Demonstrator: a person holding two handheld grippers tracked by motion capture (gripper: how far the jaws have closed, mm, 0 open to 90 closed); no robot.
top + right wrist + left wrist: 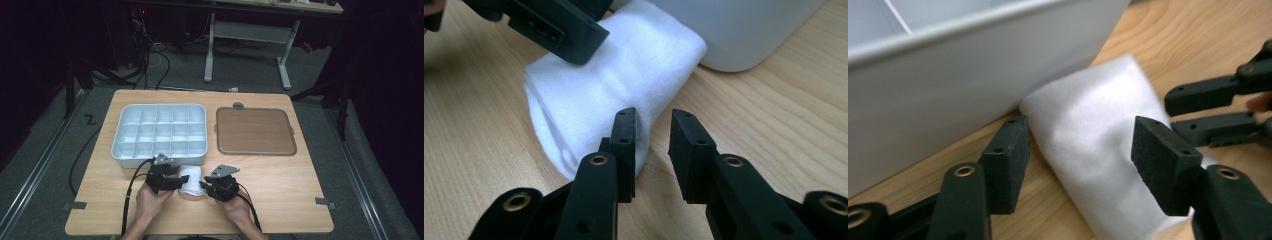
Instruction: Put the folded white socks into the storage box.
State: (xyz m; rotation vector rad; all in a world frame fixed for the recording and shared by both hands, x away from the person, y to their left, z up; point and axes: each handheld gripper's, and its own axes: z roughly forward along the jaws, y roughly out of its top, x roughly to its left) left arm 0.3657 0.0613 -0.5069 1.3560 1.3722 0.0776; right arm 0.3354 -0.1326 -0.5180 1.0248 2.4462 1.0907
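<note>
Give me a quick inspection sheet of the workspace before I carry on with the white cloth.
Surface: wooden table, bare at front right.
Job's things: folded white cloth lying by the white compartment tray.
Clutter: brown mat; small grey disc behind it.
Grippers: left tool open, straddling the cloth; right tool open at the cloth's edge.
Cables: one trails from each tool; more lie on the floor.
Surroundings: dark room, grey floor, desk frame behind.

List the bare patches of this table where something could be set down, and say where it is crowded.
Free: the tabletop right of the right gripper and below the brown mat, and the strip left of the white tray. Crowded: the near middle, where both grippers flank the folded cloth against the tray.
</note>
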